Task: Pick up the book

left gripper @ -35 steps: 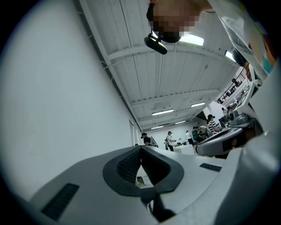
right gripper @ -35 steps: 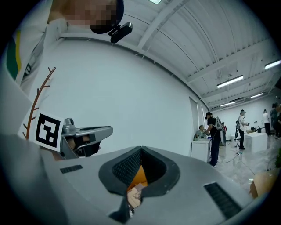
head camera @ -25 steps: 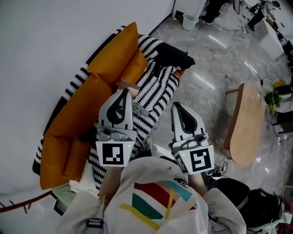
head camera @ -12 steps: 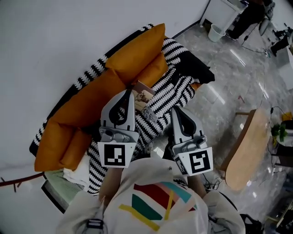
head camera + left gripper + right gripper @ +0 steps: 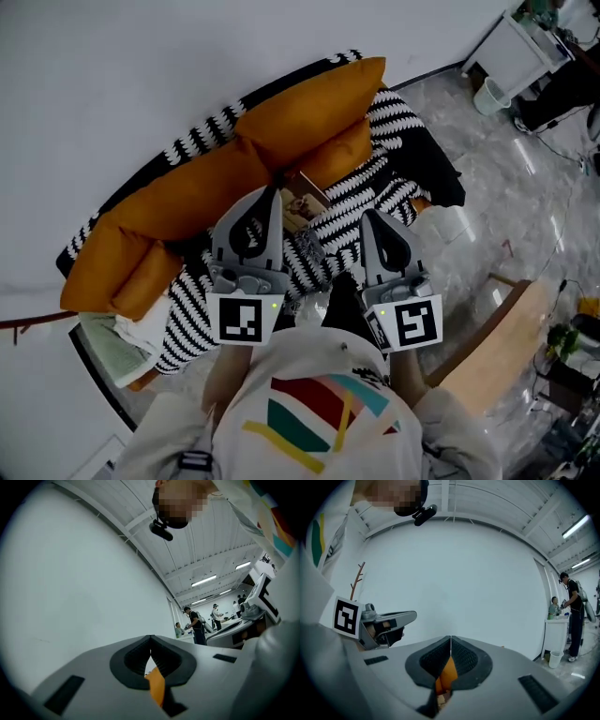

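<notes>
Nothing is lifted yet: the book (image 5: 307, 202) lies on the sofa's striped blanket (image 5: 389, 178) beside the orange cushions (image 5: 309, 108). My left gripper (image 5: 271, 195) and right gripper (image 5: 370, 220) hover near it, jaws together, empty.

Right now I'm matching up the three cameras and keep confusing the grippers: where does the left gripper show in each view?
Head view: the left gripper is left of centre, pointing up the picture, jaws together.
Left gripper view: its own closed jaws fill the bottom centre.
Right gripper view: it is seen side-on near the left edge.
Shared landmark: the white wall, at the upper left in the head view and as the background in both gripper views.
</notes>
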`<state>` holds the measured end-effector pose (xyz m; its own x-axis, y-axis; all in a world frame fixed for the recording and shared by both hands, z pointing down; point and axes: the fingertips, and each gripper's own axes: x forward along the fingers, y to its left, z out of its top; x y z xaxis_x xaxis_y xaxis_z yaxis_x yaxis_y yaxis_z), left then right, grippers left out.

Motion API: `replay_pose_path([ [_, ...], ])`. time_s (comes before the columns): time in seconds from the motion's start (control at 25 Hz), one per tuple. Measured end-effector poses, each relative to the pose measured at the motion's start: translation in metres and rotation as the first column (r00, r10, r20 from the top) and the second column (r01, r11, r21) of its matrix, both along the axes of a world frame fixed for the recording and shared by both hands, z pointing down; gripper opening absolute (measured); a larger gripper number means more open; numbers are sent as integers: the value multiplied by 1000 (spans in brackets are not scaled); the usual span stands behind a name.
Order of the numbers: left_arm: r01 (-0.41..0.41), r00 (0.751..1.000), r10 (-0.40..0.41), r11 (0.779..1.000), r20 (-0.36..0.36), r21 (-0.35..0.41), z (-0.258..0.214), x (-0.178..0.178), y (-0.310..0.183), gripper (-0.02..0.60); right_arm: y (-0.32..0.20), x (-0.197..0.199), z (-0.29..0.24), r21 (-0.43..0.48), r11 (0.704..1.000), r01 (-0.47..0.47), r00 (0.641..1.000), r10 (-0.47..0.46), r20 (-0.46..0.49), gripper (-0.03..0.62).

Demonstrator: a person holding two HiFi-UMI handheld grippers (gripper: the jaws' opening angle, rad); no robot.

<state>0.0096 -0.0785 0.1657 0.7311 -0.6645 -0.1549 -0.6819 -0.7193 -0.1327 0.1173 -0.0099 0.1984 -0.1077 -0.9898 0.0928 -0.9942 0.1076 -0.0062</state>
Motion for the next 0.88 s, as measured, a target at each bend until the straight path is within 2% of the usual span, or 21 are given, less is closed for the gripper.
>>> replay_pose_path([
  [0.12,16,1000,-17,999,11,43,6,13,-15,8,-26,21,9,-8,1000,14,999,-14,-31,15],
  [0.32,52,998,-52,998,25,-27,37,33,-40,8,-55,49,45,-83,996,37,999,-39,-22,15],
  [0.52,48,995,-44,998,89,-45,79,53,-65,8,-87,65,90,-126,988,92,996,-90,19,15],
  [0.6,56,993,-46,995,109,-84,101,57,-73,8,-98,62,110,-144,977,157,987,-151,50,15],
  [0.72,71,989,-54,990,138,-124,135,58,-89,9,-118,47,144,-134,943,303,948,-285,139,23],
  [0.76,79,988,-60,988,141,-131,147,58,-95,8,-126,45,160,-137,933,332,936,-308,170,96],
  [0.8,87,988,-68,986,141,-139,158,59,-101,8,-134,43,178,-153,922,357,925,-325,198,209],
  [0.88,98,987,-76,983,138,-157,181,61,-112,8,-149,44,219,-207,888,410,898,-354,260,282],
])
